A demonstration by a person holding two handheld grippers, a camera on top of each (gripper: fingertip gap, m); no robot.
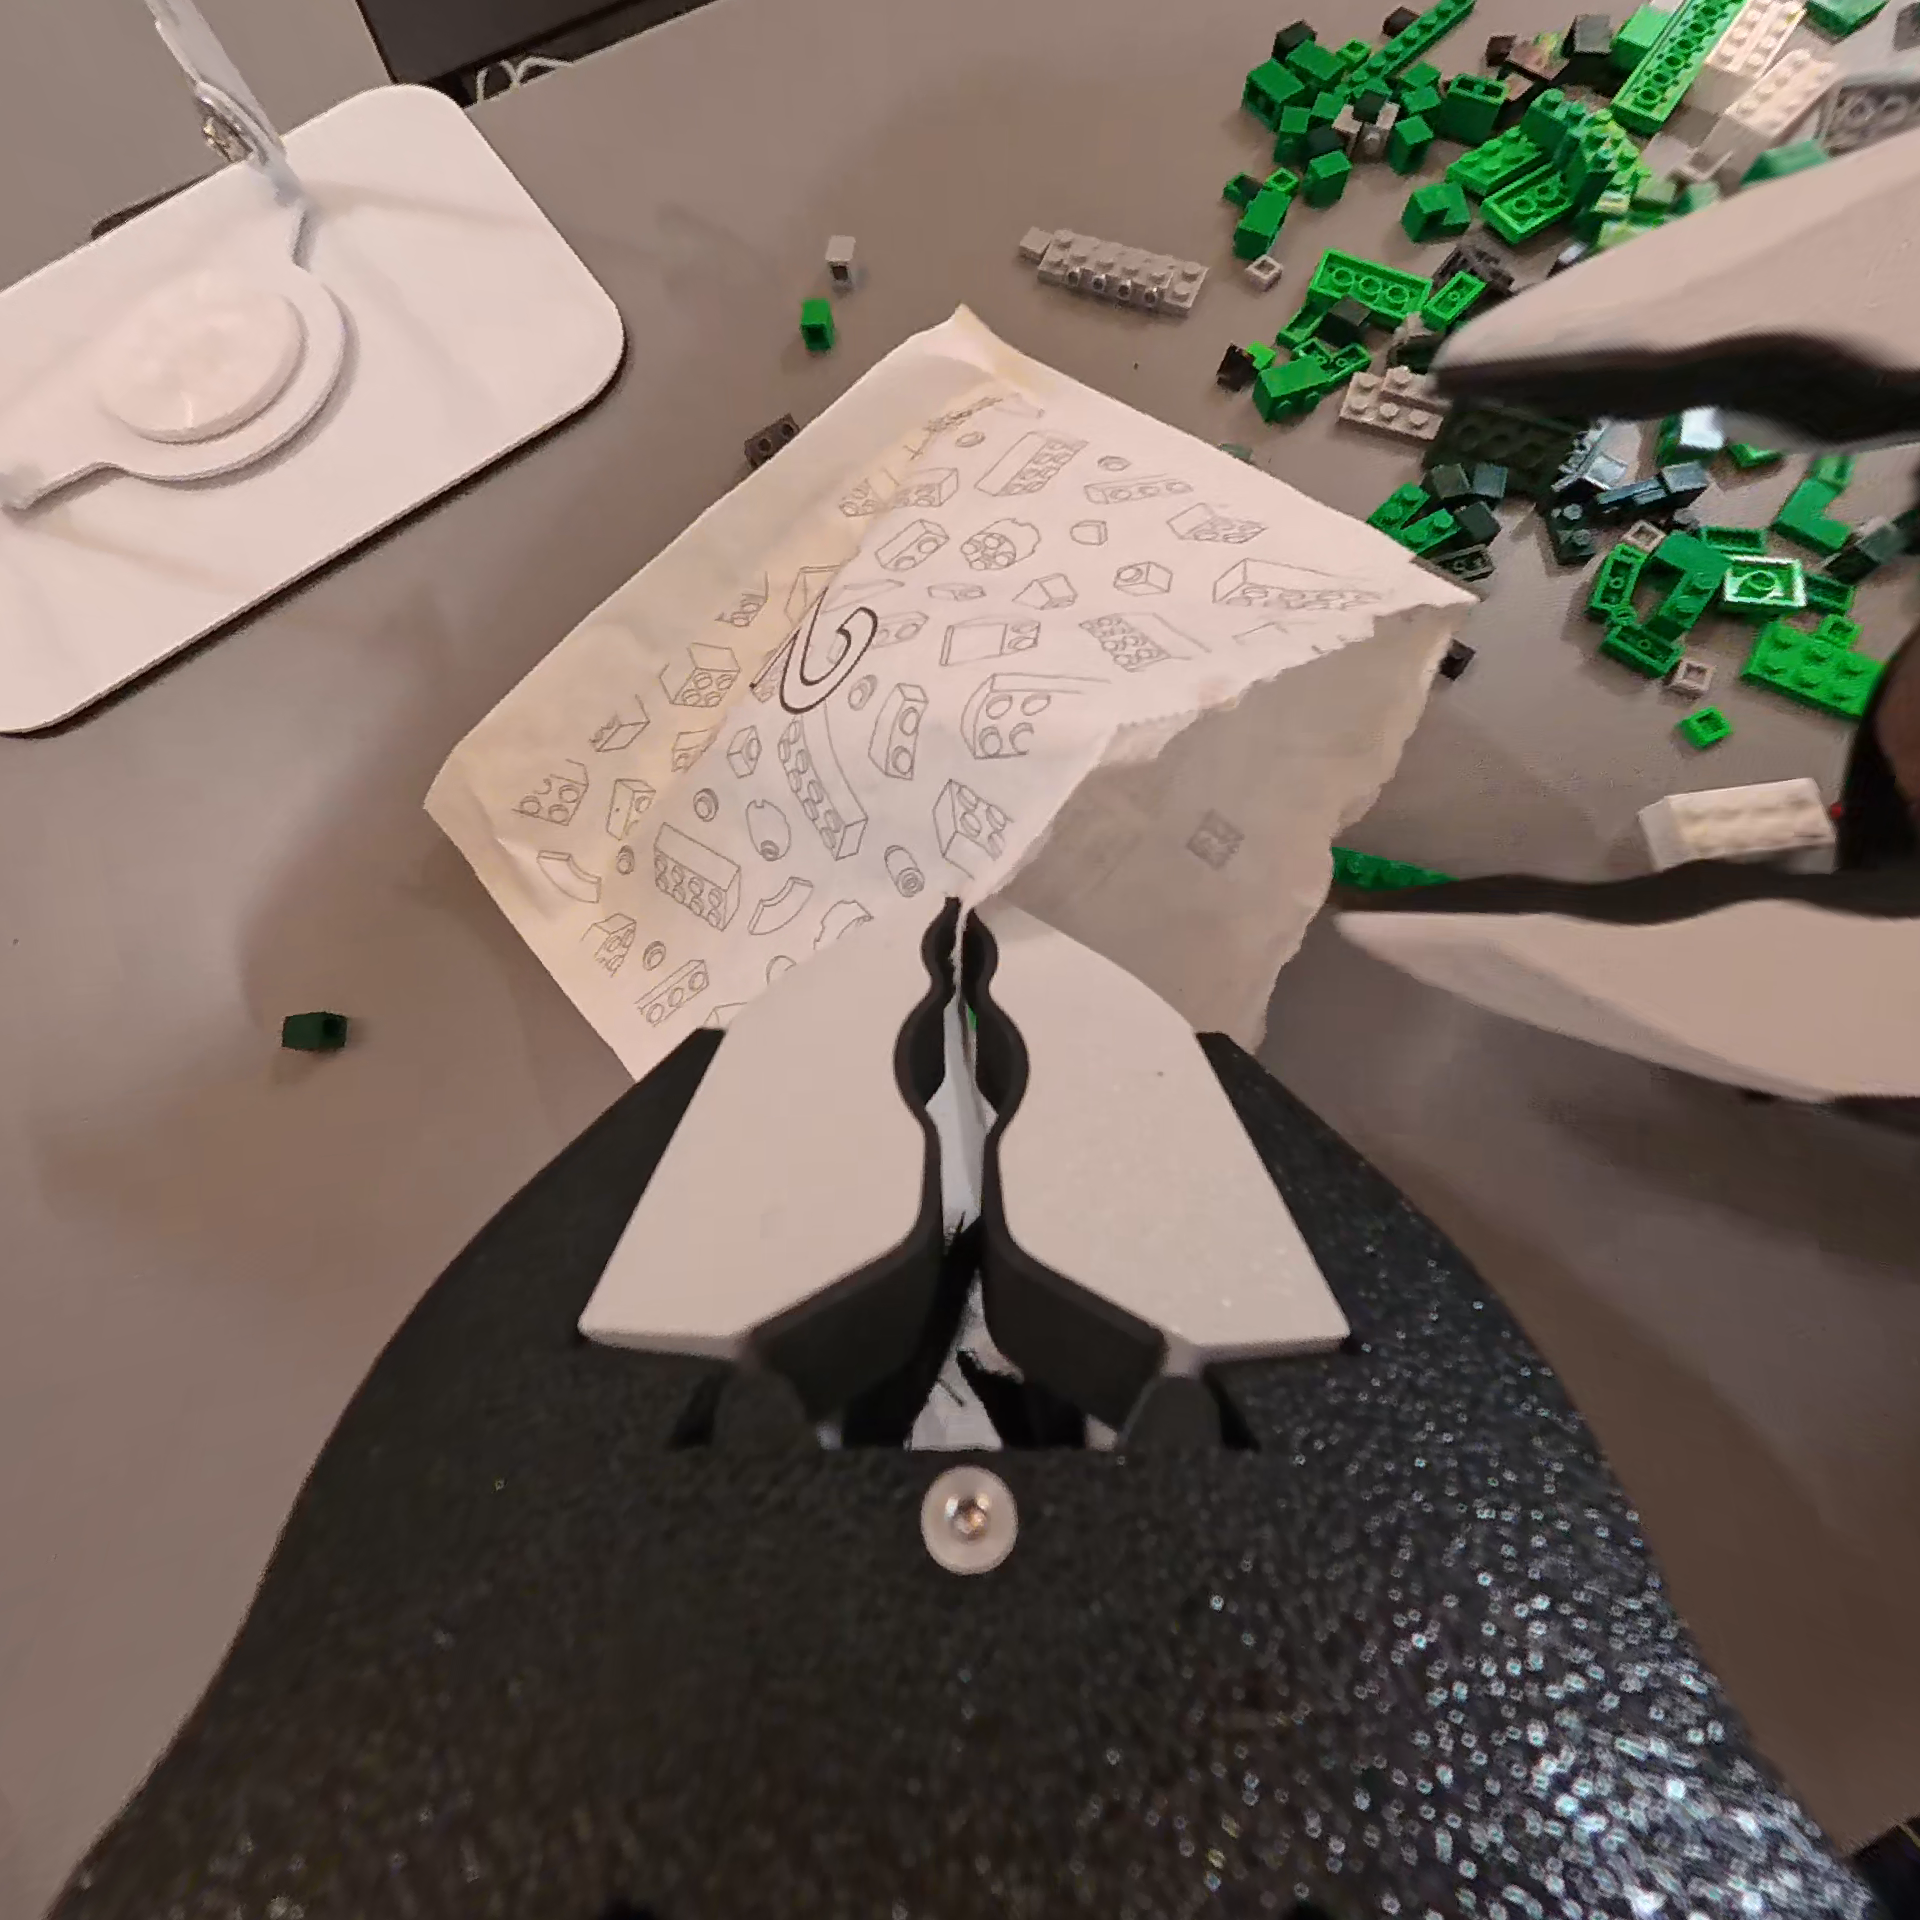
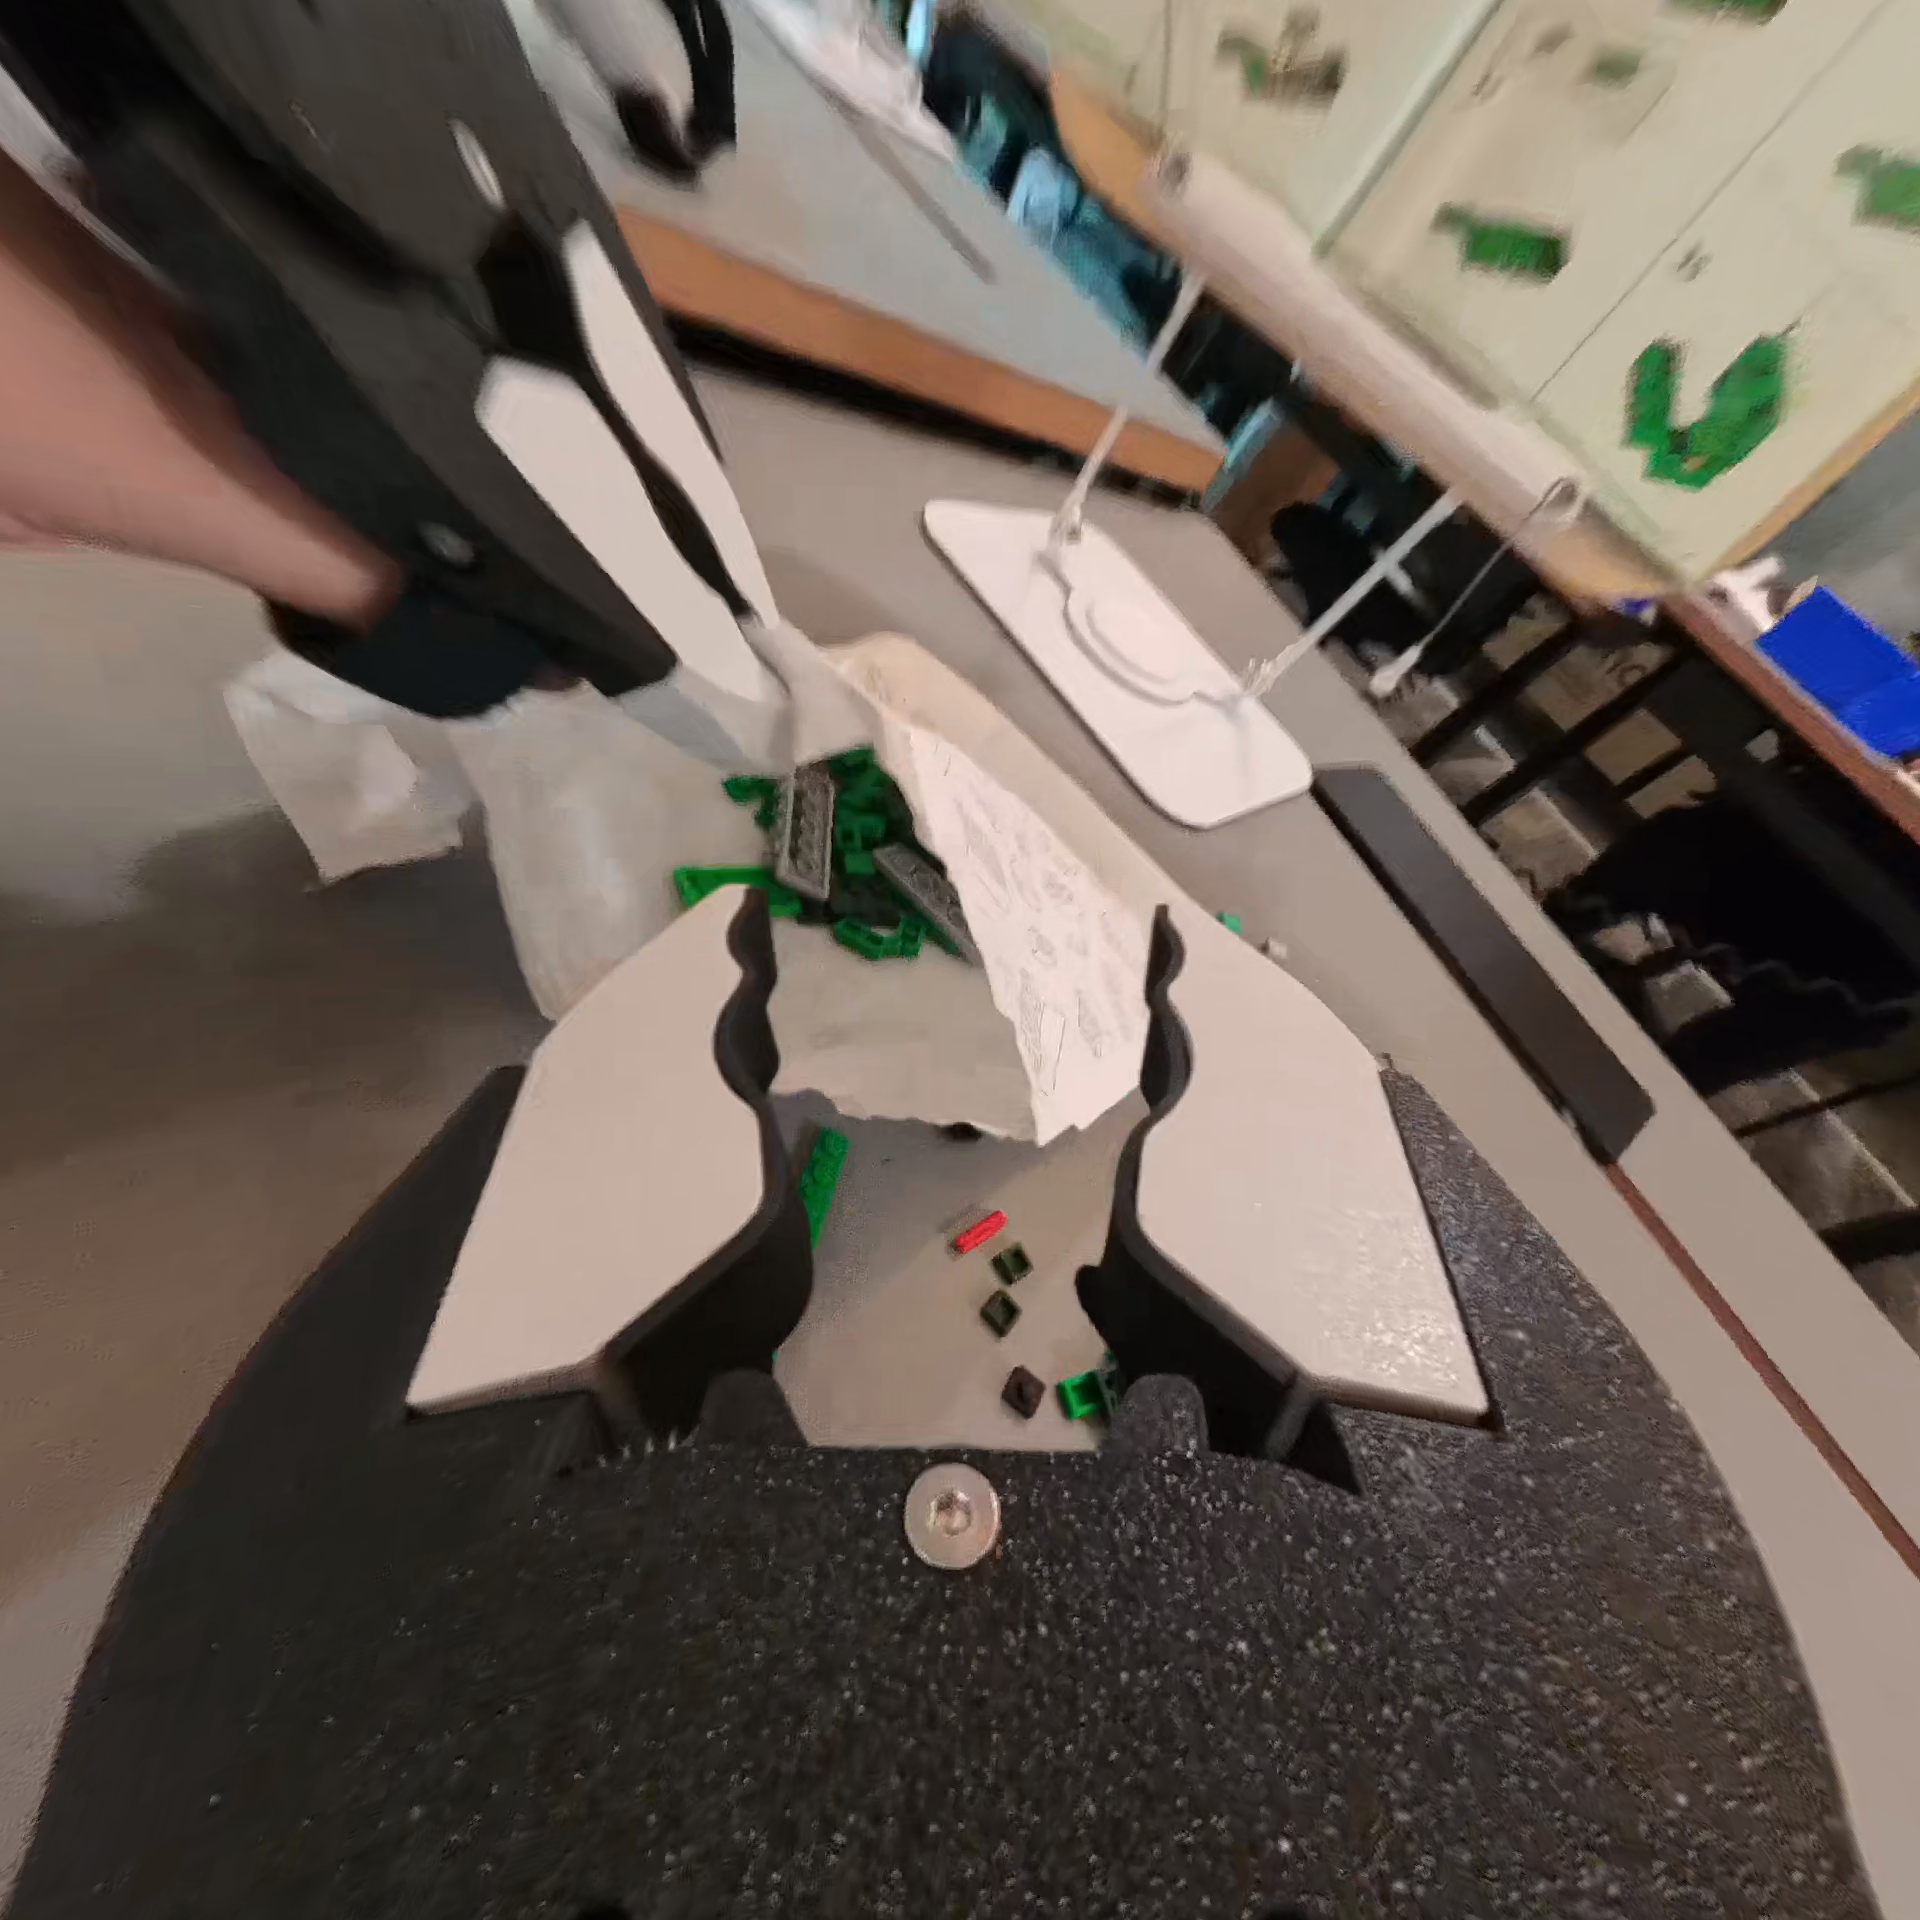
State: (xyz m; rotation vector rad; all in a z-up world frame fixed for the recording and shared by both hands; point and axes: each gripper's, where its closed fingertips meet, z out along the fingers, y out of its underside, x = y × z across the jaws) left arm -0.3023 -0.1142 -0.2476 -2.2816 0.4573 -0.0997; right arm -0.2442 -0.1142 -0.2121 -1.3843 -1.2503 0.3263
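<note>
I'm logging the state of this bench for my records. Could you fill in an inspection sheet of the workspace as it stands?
Surface: grey table, mostly bare on the left.
Things in hand: white paper bag printed with brick outlines, its torn edge pinched by the left gripper, jaws shut on it.
Clutter: green and grey bricks spread at the far right; more bricks by the bag's mouth; stray dark green brick; small red piece.
Grippers: right gripper jaws open, either side of the bag's lower edge, not gripping.
Cables: nothing seen.
Surroundings: white stand base with clear rods; blurred instruction pages above; blue bin.
</note>
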